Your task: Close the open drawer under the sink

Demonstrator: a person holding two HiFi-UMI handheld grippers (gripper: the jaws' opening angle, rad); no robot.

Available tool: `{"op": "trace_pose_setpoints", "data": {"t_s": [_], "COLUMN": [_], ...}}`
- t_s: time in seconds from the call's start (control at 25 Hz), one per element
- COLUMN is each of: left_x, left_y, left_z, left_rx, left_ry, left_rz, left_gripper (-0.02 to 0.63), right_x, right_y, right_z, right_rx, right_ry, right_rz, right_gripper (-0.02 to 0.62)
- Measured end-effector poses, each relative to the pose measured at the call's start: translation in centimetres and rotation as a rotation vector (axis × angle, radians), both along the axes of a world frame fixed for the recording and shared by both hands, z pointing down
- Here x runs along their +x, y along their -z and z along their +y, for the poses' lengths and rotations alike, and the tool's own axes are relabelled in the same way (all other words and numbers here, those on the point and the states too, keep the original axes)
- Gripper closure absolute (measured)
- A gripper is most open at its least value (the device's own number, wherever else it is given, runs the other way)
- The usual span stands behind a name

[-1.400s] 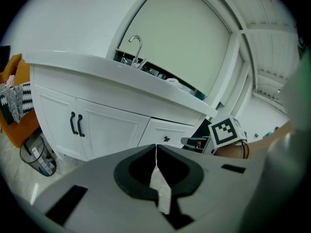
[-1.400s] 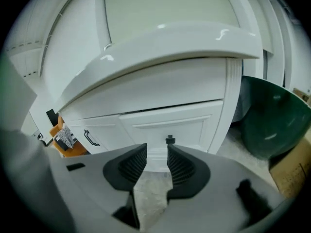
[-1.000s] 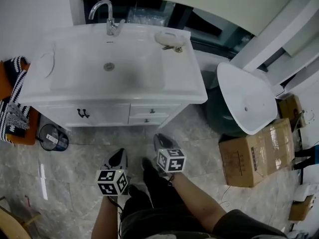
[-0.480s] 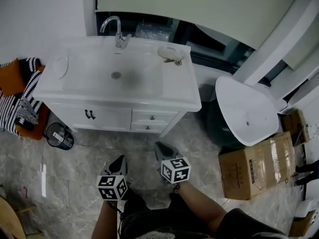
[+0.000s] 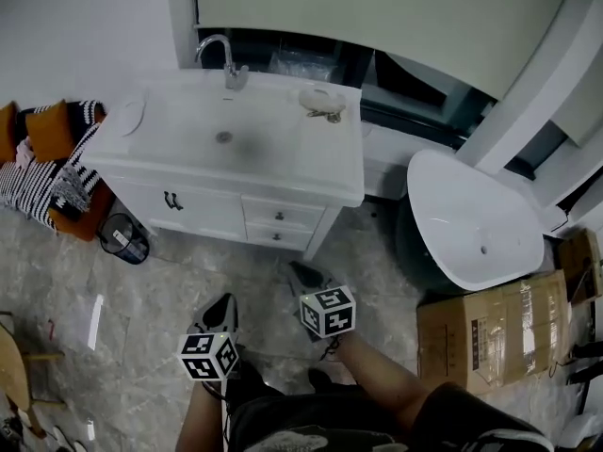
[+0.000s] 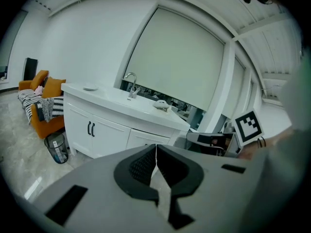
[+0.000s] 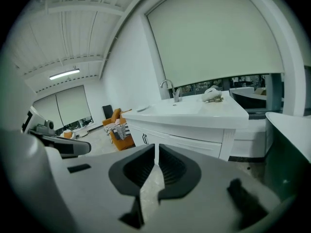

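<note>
The white sink vanity (image 5: 141,172) stands against the wall, well ahead of both grippers. Its two small drawers (image 5: 279,217) sit at the right under the basin, and both fronts look flush with the cabinet. The drawers show again in the right gripper view (image 7: 194,141). My left gripper (image 5: 223,311) hangs over the floor, with its jaws together (image 6: 155,152) and nothing in them. My right gripper (image 5: 303,277) is beside it, a little nearer the vanity. Its jaws (image 7: 156,153) are closing to a thin slit with nothing between them.
A small bin (image 5: 125,238) sits left of the vanity, beside an orange sofa with a striped blanket (image 5: 47,163). A loose white basin (image 5: 471,219) leans at the right, with a cardboard box (image 5: 490,332) near it. The marble floor (image 5: 141,309) lies between me and the vanity.
The head view has drawn back from the vanity, which now looks smaller and farther away. More of the sofa shows at the left. Both grippers stay low in the picture, apart from the cabinet.
</note>
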State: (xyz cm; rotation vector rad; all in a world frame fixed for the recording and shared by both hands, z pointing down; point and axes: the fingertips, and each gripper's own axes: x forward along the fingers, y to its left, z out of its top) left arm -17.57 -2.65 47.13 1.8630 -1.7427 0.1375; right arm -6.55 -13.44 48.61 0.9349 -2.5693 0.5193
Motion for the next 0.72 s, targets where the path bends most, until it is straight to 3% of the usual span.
{"op": "trace_pose_setpoints", "data": {"t_s": [0.2,0.44,0.72], "left_x": [4.8,10.1,12.8], "left_y": [1.3,2.4,3.0], "left_z": [1.4,4.7,9.2], "left_rx": [0.025,0.037,0.014], "left_ry": [0.081,0.199,0.287], "left_rz": [-0.029,-0.046,-0.097], "left_gripper": [0.591,0.591,0.591], "right_x": [4.0,8.1,10.4], "right_y": [0.7,2.6,2.7], "right_z": [1.4,3.4,5.2], "right_rx": [0.013,0.022,0.023], "right_ry": [0.113,0.238,0.307], "right_rz": [-0.006,-0.093,-0.092], "right_gripper": [0.554,0.554,0.554]}}
